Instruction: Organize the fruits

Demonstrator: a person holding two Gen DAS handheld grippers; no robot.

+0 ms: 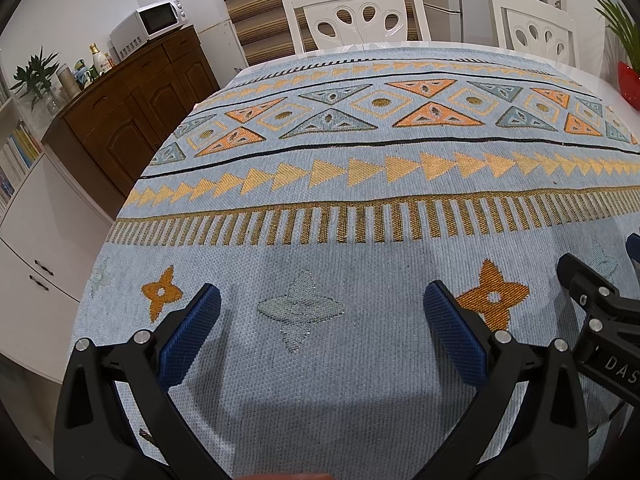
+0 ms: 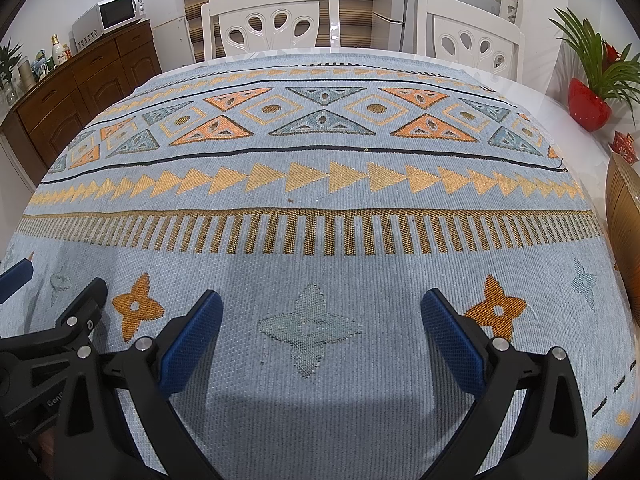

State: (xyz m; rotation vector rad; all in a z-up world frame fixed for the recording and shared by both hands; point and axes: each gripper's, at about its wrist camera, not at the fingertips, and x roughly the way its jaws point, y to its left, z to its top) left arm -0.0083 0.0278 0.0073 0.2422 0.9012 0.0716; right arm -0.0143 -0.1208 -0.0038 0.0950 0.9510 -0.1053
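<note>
No fruit shows in either view. My left gripper (image 1: 320, 312) hovers open over the near part of a light blue patterned tablecloth (image 1: 360, 200), nothing between its blue pads (image 1: 192, 332). My right gripper (image 2: 320, 312) is open too, just to the right of the left one, above the same tablecloth (image 2: 320, 200). Part of the right gripper's black frame (image 1: 600, 320) appears at the right edge of the left wrist view. The left gripper's frame (image 2: 60, 332) appears at the left edge of the right wrist view. A ribbed amber bowl (image 2: 626, 240) sits at the table's right edge, its inside hidden.
Two white chairs (image 2: 272, 20) (image 2: 472, 40) stand at the table's far side. A red pot with a green plant (image 2: 590, 106) sits at the far right. A brown sideboard (image 1: 132, 96) with a microwave (image 1: 148, 26) stands along the left wall, and a white cabinet (image 1: 44, 232) is nearer.
</note>
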